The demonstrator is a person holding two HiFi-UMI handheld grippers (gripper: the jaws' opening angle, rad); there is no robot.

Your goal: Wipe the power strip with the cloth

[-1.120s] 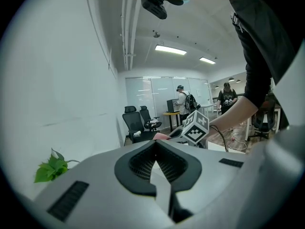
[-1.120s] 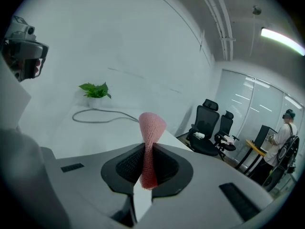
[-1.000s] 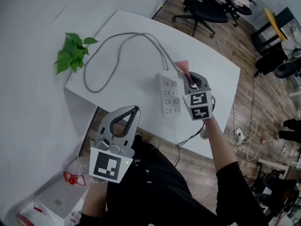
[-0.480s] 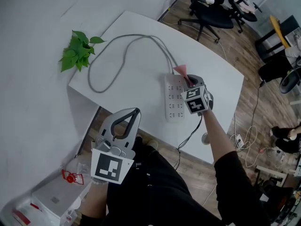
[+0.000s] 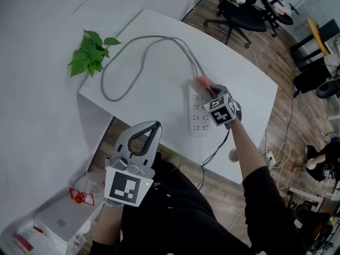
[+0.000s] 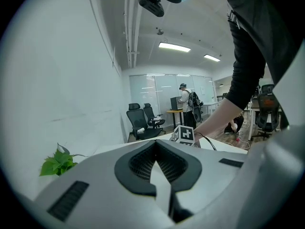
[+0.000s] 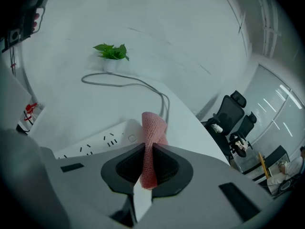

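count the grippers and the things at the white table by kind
power strip: 1
cloth: 1
plant: 1
hand-held gripper: 2, left and right
total: 5

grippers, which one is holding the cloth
The right gripper, shut on the pink cloth at the power strip; the left gripper is shut and empty.

No legible words, numbers or brands anywhere, only letterless black-and-white square markers on the left gripper's cube (image 5: 126, 187) at 7 o'clock and the right gripper's cube (image 5: 221, 110) at 3 o'clock.
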